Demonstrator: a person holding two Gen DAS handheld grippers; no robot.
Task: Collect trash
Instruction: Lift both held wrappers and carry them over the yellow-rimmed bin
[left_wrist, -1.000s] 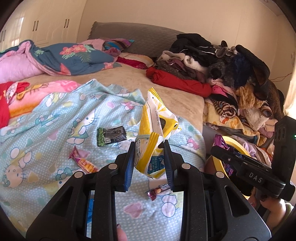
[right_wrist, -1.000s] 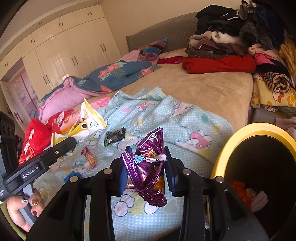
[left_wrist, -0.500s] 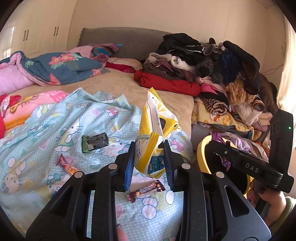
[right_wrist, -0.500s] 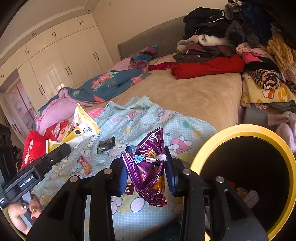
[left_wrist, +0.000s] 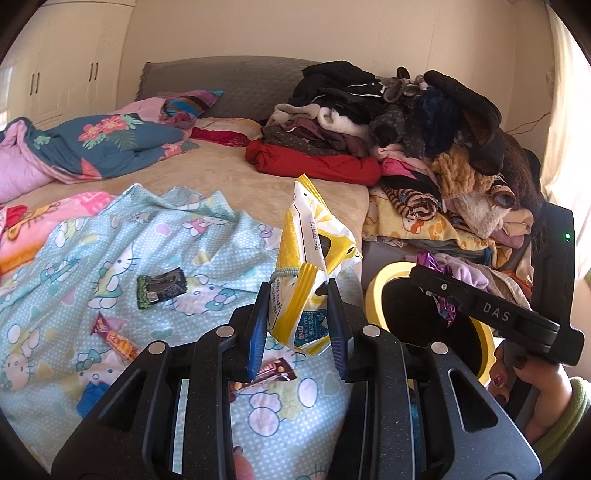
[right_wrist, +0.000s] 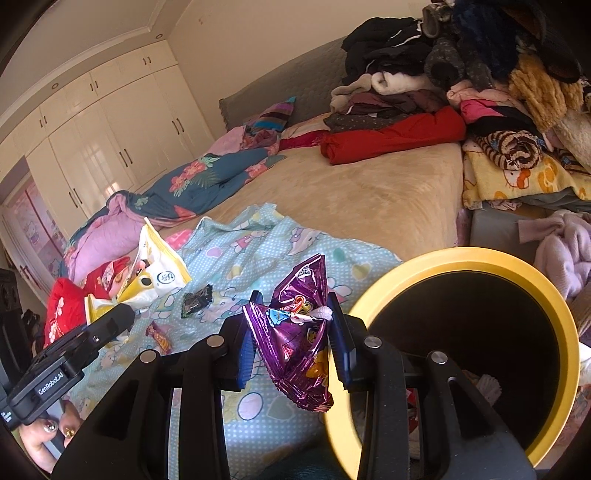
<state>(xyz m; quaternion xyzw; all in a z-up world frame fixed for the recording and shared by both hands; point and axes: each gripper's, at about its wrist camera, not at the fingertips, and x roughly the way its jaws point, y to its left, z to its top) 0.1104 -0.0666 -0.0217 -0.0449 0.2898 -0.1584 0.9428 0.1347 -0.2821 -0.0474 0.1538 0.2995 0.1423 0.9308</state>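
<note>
My left gripper (left_wrist: 297, 325) is shut on a yellow and white snack bag (left_wrist: 310, 258) and holds it above the Hello Kitty blanket (left_wrist: 110, 258), left of the bin. My right gripper (right_wrist: 293, 339) is shut on a purple foil snack bag (right_wrist: 295, 347) beside the rim of the yellow-rimmed black trash bin (right_wrist: 554, 306); the bin also shows in the left wrist view (left_wrist: 373, 291). On the blanket lie a dark green wrapper (left_wrist: 160, 288), an orange-red candy wrapper (left_wrist: 114, 338) and a brown bar wrapper (left_wrist: 273, 371).
A tall pile of clothes (left_wrist: 406, 122) with a red folded garment (left_wrist: 314, 166) fills the bed's right side. A blue floral quilt (left_wrist: 103, 144) lies at far left. White wardrobes (right_wrist: 110, 147) stand behind. Some trash lies inside the bin (right_wrist: 487, 384).
Both grippers have moved right toward the bin with their bags still held. The bin's rim now fills more of the right wrist view.
</note>
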